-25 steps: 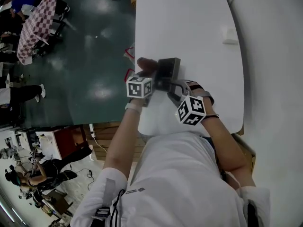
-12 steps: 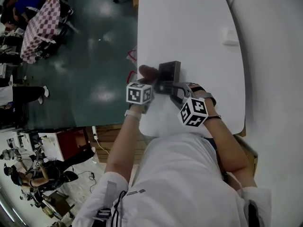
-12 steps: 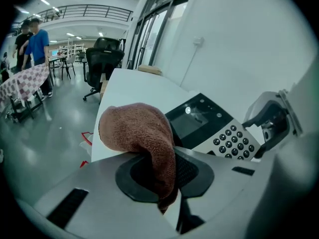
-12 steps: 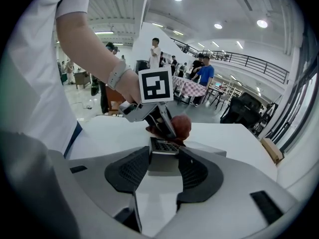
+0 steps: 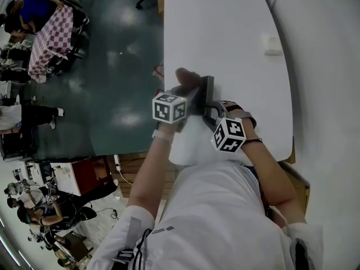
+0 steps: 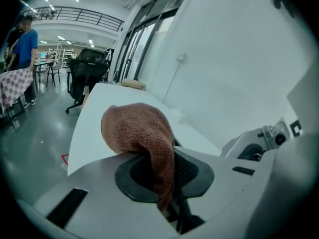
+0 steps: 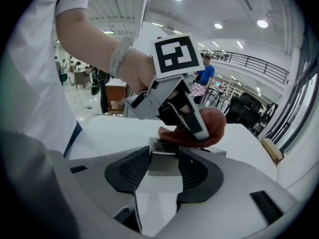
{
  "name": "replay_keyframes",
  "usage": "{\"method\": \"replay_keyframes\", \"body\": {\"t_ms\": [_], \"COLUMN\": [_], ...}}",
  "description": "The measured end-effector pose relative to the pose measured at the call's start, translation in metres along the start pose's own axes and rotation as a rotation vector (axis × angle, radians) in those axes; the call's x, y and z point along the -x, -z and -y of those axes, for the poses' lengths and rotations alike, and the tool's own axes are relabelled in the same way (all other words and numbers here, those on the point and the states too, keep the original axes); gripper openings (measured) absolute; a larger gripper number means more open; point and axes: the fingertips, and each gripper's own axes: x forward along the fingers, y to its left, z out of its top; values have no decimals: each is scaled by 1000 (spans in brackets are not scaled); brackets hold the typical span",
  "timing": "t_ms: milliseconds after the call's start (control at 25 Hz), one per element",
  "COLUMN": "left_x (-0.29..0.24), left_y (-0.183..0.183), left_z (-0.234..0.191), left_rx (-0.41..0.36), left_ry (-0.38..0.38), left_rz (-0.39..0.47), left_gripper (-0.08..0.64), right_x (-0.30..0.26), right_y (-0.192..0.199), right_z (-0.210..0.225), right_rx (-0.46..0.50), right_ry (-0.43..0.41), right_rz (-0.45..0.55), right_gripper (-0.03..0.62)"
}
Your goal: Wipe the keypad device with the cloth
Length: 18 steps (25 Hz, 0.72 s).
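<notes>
In the head view, the keypad device [image 5: 206, 89] is sitting near the tabletop's [image 5: 225, 27] left edge, with the brown cloth [image 5: 185, 77] pressing on it. In the left gripper view, the left gripper [image 6: 167, 176] is pinching that cloth. In the right gripper view, the right gripper [image 7: 163, 169] is clamping the device. Wiping is seemingly under way, and how much is left cannot be told. No container is showing.

The head view looks steeply down on the table [image 5: 225, 38]. The two gripper views sit low and near, facing across it; both show the cloth [image 6: 139, 133].
</notes>
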Motion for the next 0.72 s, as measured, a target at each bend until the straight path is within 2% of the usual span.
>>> {"method": "replay_keyframes", "body": {"t_ms": [160,400,720], "left_x": [-13,-22,-21], "left_y": [-12,-6,-2], "left_z": [13,8,6], "left_rx": [-6,49,68], "left_ry": [37,29,24], "left_rz": [11,28,47], "left_gripper": [55,55,55], "right_x": [-1,-3,0], "right_y": [3,4,3], "right_z": [1,3,1], "right_rx": [-5,-6,-4], "right_ry": [-3,-9,-9], "right_rz": [3,3,9], "right_gripper": [173,173,173]}}
